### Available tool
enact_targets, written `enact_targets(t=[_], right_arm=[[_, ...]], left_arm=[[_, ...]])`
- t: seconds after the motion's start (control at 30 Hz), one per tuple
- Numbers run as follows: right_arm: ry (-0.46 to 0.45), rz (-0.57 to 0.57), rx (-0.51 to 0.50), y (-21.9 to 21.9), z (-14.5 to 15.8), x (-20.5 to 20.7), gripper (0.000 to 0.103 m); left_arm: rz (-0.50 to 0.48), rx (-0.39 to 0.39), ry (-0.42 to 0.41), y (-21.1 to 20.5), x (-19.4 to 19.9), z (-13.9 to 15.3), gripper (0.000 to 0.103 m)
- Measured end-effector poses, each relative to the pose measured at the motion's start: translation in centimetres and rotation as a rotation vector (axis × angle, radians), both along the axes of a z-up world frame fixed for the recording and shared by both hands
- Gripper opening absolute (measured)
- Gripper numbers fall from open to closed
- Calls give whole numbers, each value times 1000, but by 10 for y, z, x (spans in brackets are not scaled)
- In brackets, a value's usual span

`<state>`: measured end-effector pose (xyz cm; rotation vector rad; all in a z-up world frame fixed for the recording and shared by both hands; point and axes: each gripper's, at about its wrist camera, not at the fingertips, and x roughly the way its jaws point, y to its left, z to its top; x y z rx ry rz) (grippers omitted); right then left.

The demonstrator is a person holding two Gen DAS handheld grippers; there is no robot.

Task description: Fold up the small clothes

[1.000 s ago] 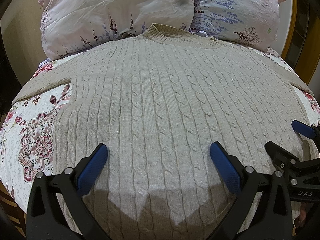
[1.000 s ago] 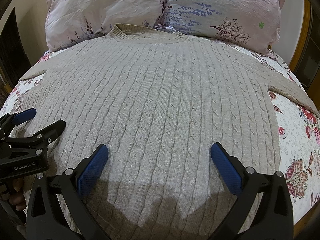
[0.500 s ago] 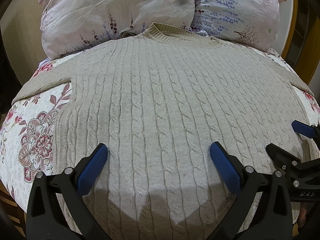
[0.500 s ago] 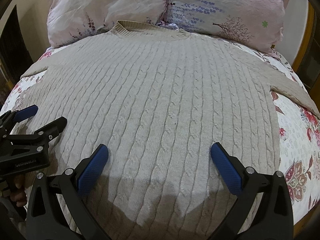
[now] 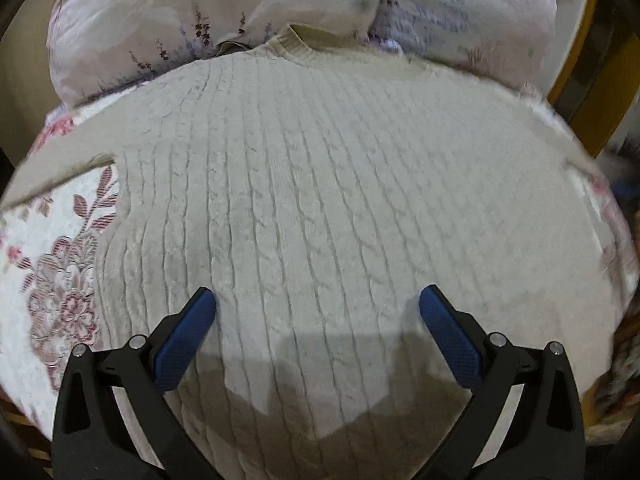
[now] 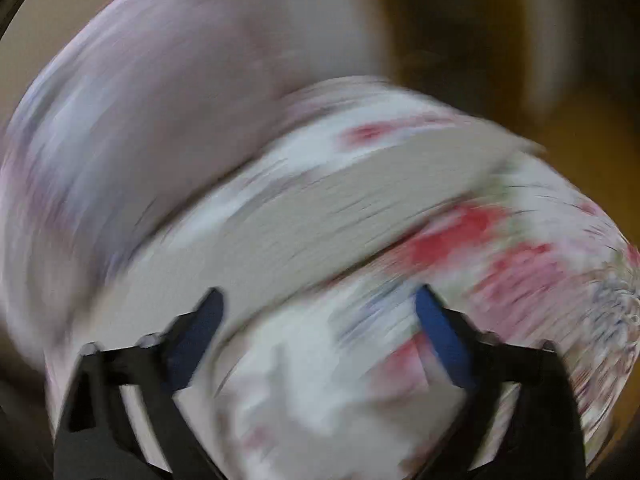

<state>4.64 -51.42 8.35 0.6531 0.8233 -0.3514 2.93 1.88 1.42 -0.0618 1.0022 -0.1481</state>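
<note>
A beige cable-knit sweater (image 5: 320, 200) lies flat on the bed, collar toward the pillows, sleeves spread to both sides. My left gripper (image 5: 318, 308) is open and empty, low over the sweater's lower body. My right gripper (image 6: 318, 312) is open and empty; its view is heavily blurred. It faces the sweater's right sleeve (image 6: 340, 204), a beige band lying across the floral bedsheet (image 6: 500, 260). The right gripper is out of the left wrist view.
Two floral pillows (image 5: 200, 12) sit at the head of the bed behind the collar. The floral bedsheet (image 5: 52, 272) shows left of the sweater. A wooden bed frame (image 5: 592, 80) stands at the right. A blurred pillow (image 6: 160, 100) fills the right view's upper left.
My right gripper has swung fast to the right, off the sweater's body toward its right sleeve, and left the left wrist view. My left gripper has shifted only slightly.
</note>
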Motion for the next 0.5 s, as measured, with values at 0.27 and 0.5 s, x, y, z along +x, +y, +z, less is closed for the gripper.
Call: enact_targets(t=[0.27, 0.5], right_arm=[[30, -374, 243, -145, -53, 16, 28], [-97, -233, 117, -102, -8, 52, 8]], left_arm=[[222, -40, -156, 51, 17, 37, 101], [536, -82, -155, 157, 29, 48, 101]])
